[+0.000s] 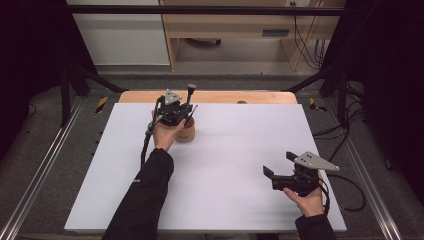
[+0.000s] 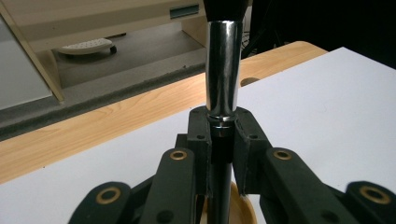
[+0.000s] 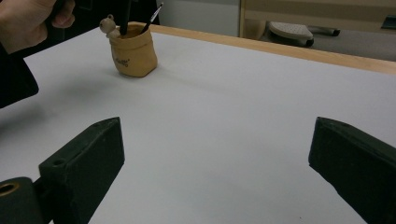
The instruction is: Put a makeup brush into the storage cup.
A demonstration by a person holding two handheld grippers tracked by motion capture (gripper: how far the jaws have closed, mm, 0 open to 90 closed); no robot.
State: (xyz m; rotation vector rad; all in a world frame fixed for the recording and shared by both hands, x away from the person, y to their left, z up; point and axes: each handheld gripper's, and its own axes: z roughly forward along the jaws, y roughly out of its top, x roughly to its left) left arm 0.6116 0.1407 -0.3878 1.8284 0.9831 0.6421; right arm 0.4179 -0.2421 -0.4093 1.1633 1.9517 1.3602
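A: What's on the table point(image 1: 225, 165)?

B: A white sheet covers most of it, w/ a wood edge showing at the far side. A small tan pot point(image 1: 185, 132) sits left of centre, toward the far edge. In the right gripper view it reads as a soft pouch-shaped holder point(image 3: 133, 52) w/ a little bear figure on its rim and two thin dark sticks standing in it.

A: Left gripper?

B: Left gripper point(image 1: 175, 111) is held right over the pot by the left hand point(image 1: 167, 134). Its jaws are closed narrow on a brush point(image 2: 223, 74): dark handle below, shiny metal ferrule just above the pads, upright. In the high view the brush's dark top pokes up past the gripper. Can't tell if its lower end is inside the pot or just above; a tan rim shows below the jaws in the left gripper view.

A: Right one?

B: Right gripper point(image 1: 280, 165) is near the front right of the sheet, well apart from the pot, in the right hand point(image 1: 307, 200). Jaws spread wide, nothing between them, pointing toward the pot.
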